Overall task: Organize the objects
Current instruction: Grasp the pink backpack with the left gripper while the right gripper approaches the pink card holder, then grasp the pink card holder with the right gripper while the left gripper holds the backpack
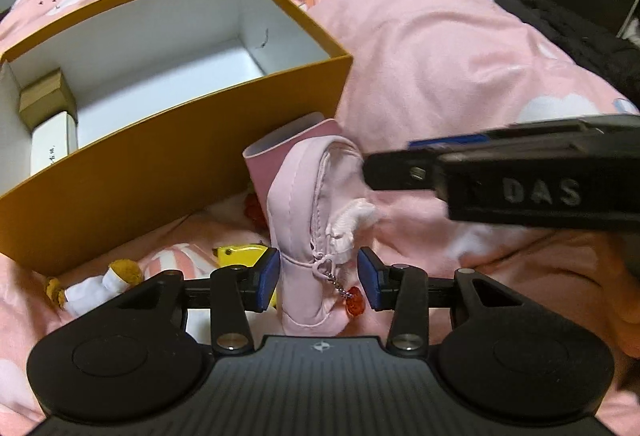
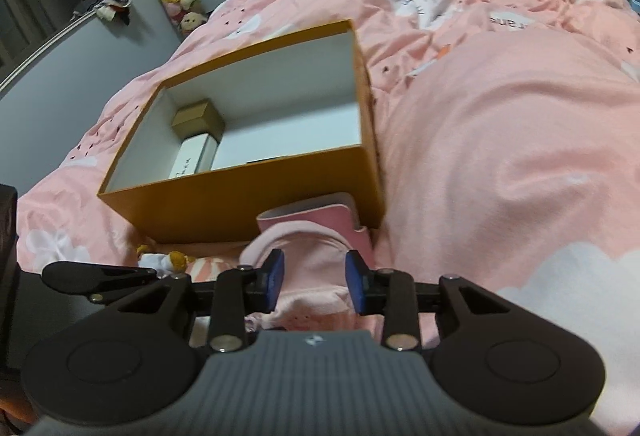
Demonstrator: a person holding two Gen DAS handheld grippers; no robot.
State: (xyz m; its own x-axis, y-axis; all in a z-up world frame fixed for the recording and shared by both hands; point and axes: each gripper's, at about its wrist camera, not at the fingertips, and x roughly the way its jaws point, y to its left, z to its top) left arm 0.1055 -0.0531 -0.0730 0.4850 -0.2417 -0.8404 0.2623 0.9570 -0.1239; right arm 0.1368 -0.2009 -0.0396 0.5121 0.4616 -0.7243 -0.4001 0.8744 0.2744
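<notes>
A pale pink zippered pouch [image 1: 304, 220] stands upright at lower centre of the left wrist view, on a bed covered by a pink patterned duvet [image 1: 460, 68]. The left gripper [image 1: 318, 278] has its blue pads set apart on either side of the pouch's lower end; the left pad looks to be touching the fabric while the right one stands clear of it. A white tassel [image 1: 352, 222] and a red bead charm [image 1: 355, 304] on a short chain hang from the zipper.

The right gripper [image 1: 374, 172] comes in from the right edge of that frame, its tip at the pouch's upper side. In its own camera the right gripper [image 2: 315, 282] has blue pads on both sides of the pouch [image 2: 308, 268], near or against the fabric; whether they are pressing it cannot be told.

Just behind the pouch leans a darker pink case [image 1: 280, 150], against the near wall of an open orange cardboard box [image 1: 160, 172] with a white lining. Inside, at the left end, sit a small tan box [image 1: 46, 98] and a white box [image 1: 50, 148]. At lower left, on the duvet in front of the box, lie a small plush doll [image 1: 100, 282] and a yellow object [image 1: 236, 254], partly hidden by the gripper.
</notes>
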